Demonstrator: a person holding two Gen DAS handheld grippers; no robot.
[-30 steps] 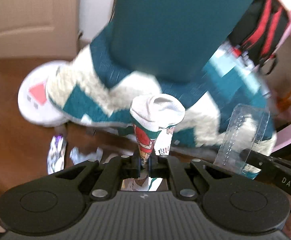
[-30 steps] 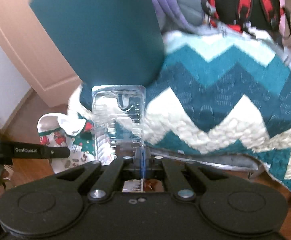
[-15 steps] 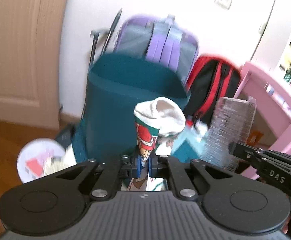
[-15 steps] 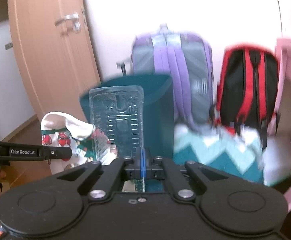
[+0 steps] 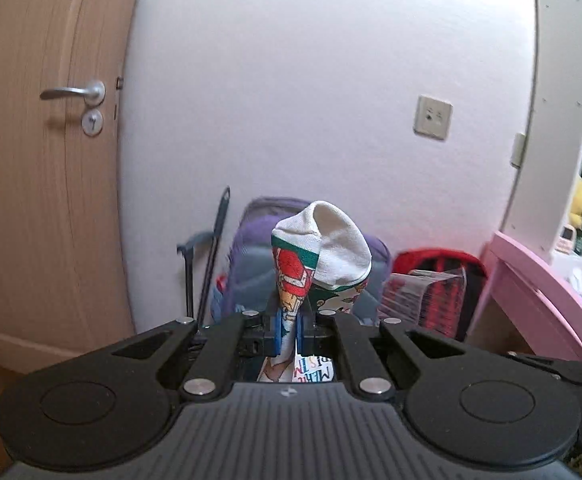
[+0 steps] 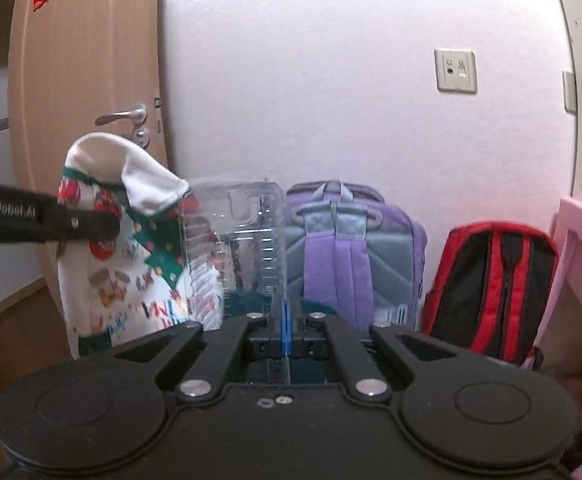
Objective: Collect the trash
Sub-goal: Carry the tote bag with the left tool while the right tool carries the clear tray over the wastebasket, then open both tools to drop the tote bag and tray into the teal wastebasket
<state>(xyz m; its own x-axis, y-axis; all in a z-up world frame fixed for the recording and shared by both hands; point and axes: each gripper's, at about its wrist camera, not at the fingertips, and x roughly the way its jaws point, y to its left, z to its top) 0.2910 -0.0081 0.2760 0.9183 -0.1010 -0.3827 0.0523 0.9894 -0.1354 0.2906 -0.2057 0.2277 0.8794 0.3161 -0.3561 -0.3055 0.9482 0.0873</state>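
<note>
My left gripper point(image 5: 289, 320) is shut on a white Christmas-print sock point(image 5: 323, 248) that sticks up between its fingers; the sock also shows in the right wrist view point(image 6: 123, 248), held by the left gripper's black finger point(image 6: 83, 222). My right gripper point(image 6: 285, 320) is shut on a clear plastic package point(image 6: 243, 240) that stands upright just right of the sock; it also shows in the left wrist view point(image 5: 427, 292). Both are raised at about the same height, side by side. A sliver of the teal bin point(image 6: 243, 300) shows behind the package.
A white wall with a socket point(image 6: 455, 70) is ahead. A purple backpack point(image 6: 355, 256) and a red-and-black backpack point(image 6: 491, 288) lean against it. A wooden door point(image 5: 43, 160) is at left. A pink desk point(image 5: 547, 296) and a white shelf point(image 5: 559, 112) stand at right.
Both grippers have lifted and tilted up with the sock and package. The teal bin and zigzag blanket dropped out of view; the wall, door and backpacks now fill the frames.
</note>
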